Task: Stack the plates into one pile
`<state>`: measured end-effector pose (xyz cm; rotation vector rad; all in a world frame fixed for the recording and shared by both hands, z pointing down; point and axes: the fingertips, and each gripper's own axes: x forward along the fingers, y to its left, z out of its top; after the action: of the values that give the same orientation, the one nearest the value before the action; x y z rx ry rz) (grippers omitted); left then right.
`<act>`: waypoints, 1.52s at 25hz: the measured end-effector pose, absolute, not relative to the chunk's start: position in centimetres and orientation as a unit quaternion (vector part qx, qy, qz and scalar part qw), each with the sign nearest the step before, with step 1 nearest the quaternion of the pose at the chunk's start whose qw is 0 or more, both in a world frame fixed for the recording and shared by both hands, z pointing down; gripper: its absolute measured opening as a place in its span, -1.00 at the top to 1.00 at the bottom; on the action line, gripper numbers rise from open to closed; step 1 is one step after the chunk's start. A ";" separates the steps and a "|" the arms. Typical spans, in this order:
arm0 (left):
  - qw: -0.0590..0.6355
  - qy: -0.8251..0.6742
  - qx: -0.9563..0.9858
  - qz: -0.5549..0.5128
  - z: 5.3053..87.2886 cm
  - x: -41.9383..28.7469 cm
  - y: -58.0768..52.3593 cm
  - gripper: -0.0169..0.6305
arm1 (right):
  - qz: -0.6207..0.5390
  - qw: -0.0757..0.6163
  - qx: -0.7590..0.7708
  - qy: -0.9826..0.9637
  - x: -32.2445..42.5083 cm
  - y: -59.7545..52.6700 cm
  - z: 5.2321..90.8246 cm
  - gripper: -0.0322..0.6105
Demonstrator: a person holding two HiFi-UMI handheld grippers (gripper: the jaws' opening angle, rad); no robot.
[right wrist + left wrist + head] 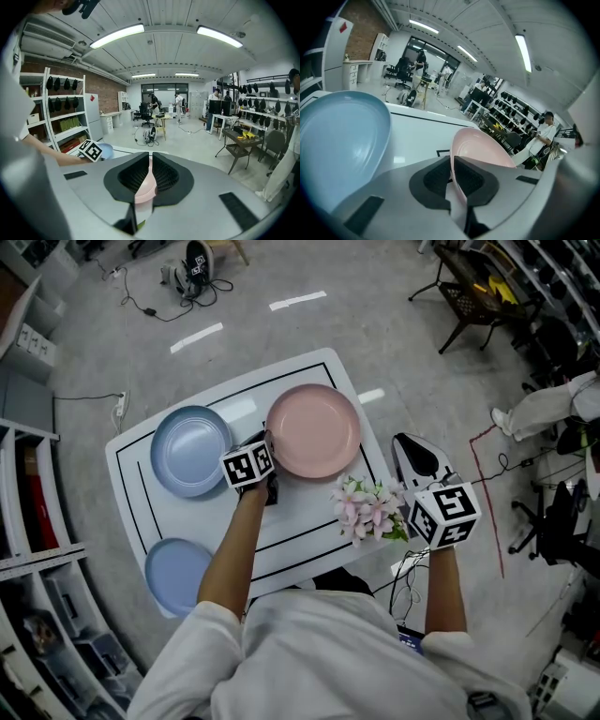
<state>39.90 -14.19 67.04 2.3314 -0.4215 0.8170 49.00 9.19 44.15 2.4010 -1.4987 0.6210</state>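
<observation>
A pink plate [314,430] lies at the far middle of the white table [309,521]. My left gripper [270,441] is shut on its left rim; in the left gripper view the thin pink rim [480,145] runs between the black pads [436,180]. A light blue plate [190,450] [342,140] lies just left of that gripper. A second blue plate [176,575] sits at the table's near left corner. My right gripper [411,519] hovers off the table's right edge, shut on a bunch of pink flowers [367,508], whose pale pink part [144,194] shows between its pads.
A black and white device [419,460] rests at the table's right edge. Shelving [37,521] lines the left side. A dark chair [469,301] stands far right, cables [141,301] lie on the floor, and a person in white [553,404] is at the right.
</observation>
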 end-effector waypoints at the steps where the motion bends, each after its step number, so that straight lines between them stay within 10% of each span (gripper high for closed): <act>1: 0.320 -0.162 0.884 0.300 66.8 39.6 -14.2 0.84 | 0.212 0.121 0.823 -0.513 48.7 9.3 44.0 0.79; 38: 0.386 -0.274 0.877 0.083 56.7 16.1 -33.1 0.84 | 0.185 0.115 0.777 -0.590 30.5 -2.3 40.5 0.79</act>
<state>16.10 -33.13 56.72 2.2321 -0.6970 0.2119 30.55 -2.30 40.49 2.2781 -1.7302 0.5437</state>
